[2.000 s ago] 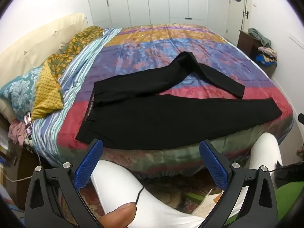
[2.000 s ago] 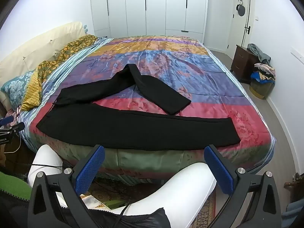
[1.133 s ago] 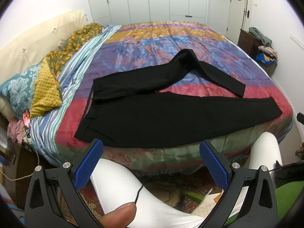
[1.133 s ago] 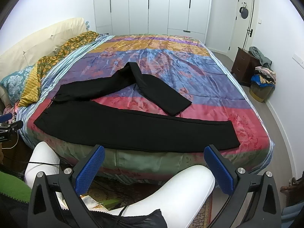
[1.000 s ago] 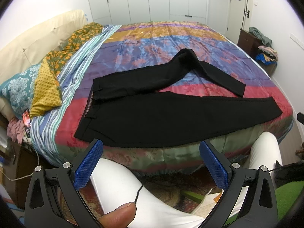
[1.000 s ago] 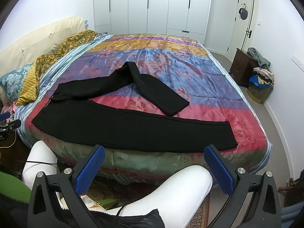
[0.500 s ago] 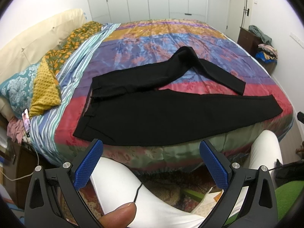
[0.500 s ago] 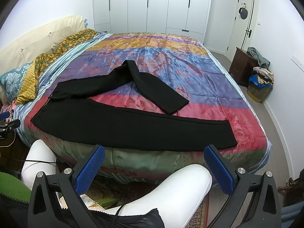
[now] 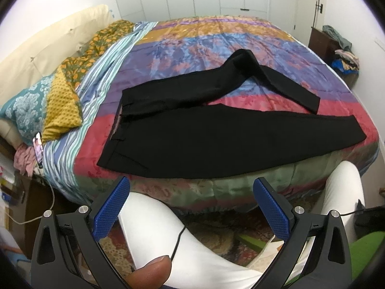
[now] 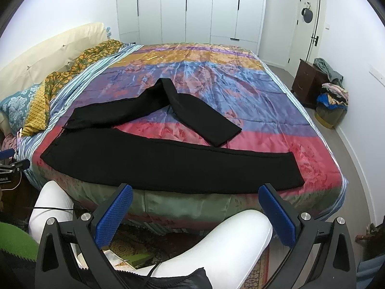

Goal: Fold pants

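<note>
Black pants point(image 9: 204, 139) lie flat on the colourful bedspread point(image 9: 216, 43), waistband to the left. The near leg runs along the bed's front edge to the right. The far leg is bent back on itself, its cuff point(image 9: 312, 103) pointing right. The pants also show in the right wrist view point(image 10: 168, 161). My left gripper point(image 9: 192, 192) is open and empty, held below the bed edge near the waistband side. My right gripper point(image 10: 196, 200) is open and empty, below the bed edge under the near leg.
The person's white-trousered knees point(image 9: 154, 219) point(image 10: 235, 236) are between the grippers and the bed. Pillows point(image 9: 31, 113) and a headboard are at the left. A dark nightstand point(image 10: 308, 82) with clothes stands at the right wall. White wardrobes point(image 10: 192, 7) are behind.
Both grippers have shifted slightly closer to the bed and a little higher. The pants have not moved. Both stay open.
</note>
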The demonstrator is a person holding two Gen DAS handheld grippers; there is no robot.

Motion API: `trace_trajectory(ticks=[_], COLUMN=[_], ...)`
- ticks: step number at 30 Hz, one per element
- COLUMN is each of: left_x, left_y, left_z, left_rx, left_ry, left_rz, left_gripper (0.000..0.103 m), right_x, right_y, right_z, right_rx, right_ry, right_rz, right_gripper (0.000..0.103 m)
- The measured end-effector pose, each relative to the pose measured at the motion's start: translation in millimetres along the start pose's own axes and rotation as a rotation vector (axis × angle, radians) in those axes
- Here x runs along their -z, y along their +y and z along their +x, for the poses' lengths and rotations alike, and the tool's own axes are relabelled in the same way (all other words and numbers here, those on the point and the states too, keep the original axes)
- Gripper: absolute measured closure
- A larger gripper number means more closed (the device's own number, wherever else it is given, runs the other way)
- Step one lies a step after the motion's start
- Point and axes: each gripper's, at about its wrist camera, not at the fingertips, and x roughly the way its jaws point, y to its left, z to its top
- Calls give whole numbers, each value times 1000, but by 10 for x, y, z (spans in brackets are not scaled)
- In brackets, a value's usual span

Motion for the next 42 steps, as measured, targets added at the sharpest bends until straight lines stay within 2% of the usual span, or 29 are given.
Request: trace_trajectory(ticks=[14, 22, 27, 31, 38, 42], left_x=[-8, 3, 47, 82, 127, 116], left_y=[17, 104, 135, 147, 70, -42], left_z=[30, -79, -239, -378, -688, -866], left_rx=[-10, 0, -12, -20, -58, -68], left_ry=[22, -14, -61, -86, -139, -181], left_rz=[-11, -52, -60, -63, -53, -31], left_gripper=[1, 1, 1, 1, 1, 1], right_x=[-75, -133, -237, -336, -486, -494], right_y=[77, 180, 187, 214, 246, 168], right_z=[73, -11, -91, -203, -457, -530], right_rx=[-23, -28, -8, -33, -44, -68], right_ry=[4, -38, -111, -185, -334, -380], right_rz=[0, -30, -24, -16, -77, -60], right_gripper=[0, 0, 0, 0, 0, 0])
